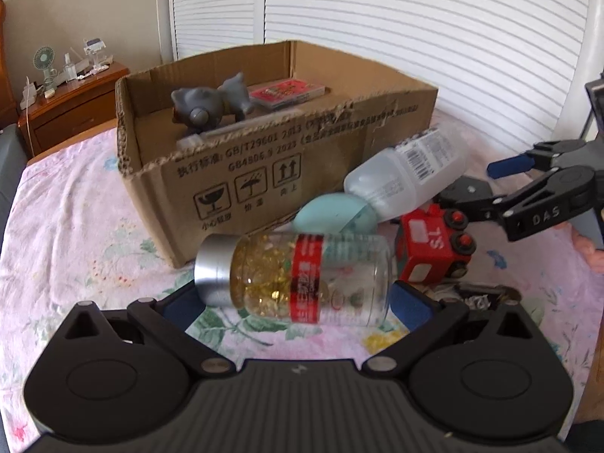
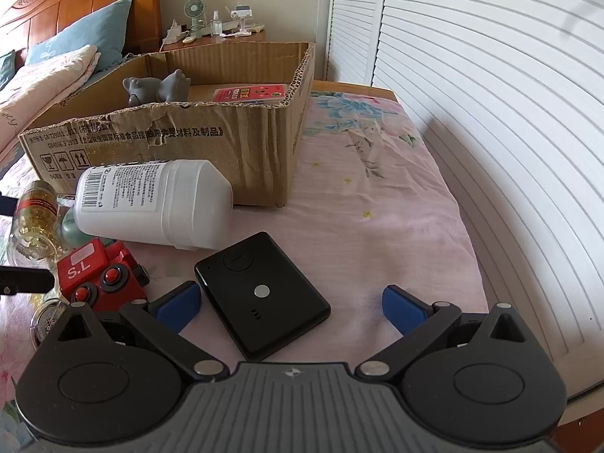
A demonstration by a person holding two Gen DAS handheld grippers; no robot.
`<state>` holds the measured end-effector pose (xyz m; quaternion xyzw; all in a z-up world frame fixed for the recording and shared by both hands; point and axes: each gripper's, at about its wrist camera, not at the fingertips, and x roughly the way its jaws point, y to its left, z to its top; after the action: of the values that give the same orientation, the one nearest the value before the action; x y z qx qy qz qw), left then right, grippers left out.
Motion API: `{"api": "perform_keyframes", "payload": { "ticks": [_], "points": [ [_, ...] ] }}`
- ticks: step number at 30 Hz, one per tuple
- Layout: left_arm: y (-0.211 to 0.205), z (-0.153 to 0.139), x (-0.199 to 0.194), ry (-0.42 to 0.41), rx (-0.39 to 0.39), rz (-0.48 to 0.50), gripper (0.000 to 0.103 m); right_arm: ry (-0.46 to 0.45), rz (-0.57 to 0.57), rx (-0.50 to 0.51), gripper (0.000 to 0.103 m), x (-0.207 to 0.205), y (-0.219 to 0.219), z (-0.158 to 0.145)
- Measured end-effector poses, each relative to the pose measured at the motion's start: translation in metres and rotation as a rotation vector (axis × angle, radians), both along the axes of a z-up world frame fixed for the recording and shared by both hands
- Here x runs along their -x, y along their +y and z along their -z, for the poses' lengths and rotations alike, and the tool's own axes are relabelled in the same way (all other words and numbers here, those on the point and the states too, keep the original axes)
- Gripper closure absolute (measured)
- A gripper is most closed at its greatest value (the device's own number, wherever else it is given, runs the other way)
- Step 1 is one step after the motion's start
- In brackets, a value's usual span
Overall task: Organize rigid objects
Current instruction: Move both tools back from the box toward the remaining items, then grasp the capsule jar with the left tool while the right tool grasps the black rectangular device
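A clear jar of gold flakes with a silver lid lies on its side on the pink floral bedspread, between the open jaws of my left gripper; whether the pads touch it I cannot tell. Behind it lie a teal egg shape, a white bottle and a red toy vehicle. My right gripper is open around a flat black device, not closed on it. The cardboard box holds a grey toy and a red card pack.
A small round tin lies left of the red toy. White louvered doors run along the right. A wooden nightstand with a fan and small items stands beyond the box. Pillows and a headboard are at far left.
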<state>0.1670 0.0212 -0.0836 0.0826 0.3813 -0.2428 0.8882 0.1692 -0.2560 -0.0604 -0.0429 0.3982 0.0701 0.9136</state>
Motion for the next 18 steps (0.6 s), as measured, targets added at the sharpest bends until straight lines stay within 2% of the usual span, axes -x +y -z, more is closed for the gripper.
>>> {"api": "perform_keyframes", "payload": {
  "ticks": [3,11,12,18],
  "points": [
    [-0.001,-0.001,-0.002,-0.005,-0.005,-0.015,0.001,0.007,-0.042,0.002,0.0,-0.003,-0.002,-0.001],
    [-0.003,-0.004,-0.001,-0.002,-0.001,-0.035,0.001,0.046,-0.245,0.021,0.001,-0.019,0.0,-0.005],
    [-0.003,-0.005,-0.001,-0.002,-0.004,-0.034,0.001,0.049,-0.268,0.018,0.003,-0.02,0.0,-0.006],
    [-0.001,-0.006,0.0,-0.004,-0.018,-0.039,0.001,0.055,-0.363,0.022,0.03,-0.012,0.005,-0.014]
  ]
}}
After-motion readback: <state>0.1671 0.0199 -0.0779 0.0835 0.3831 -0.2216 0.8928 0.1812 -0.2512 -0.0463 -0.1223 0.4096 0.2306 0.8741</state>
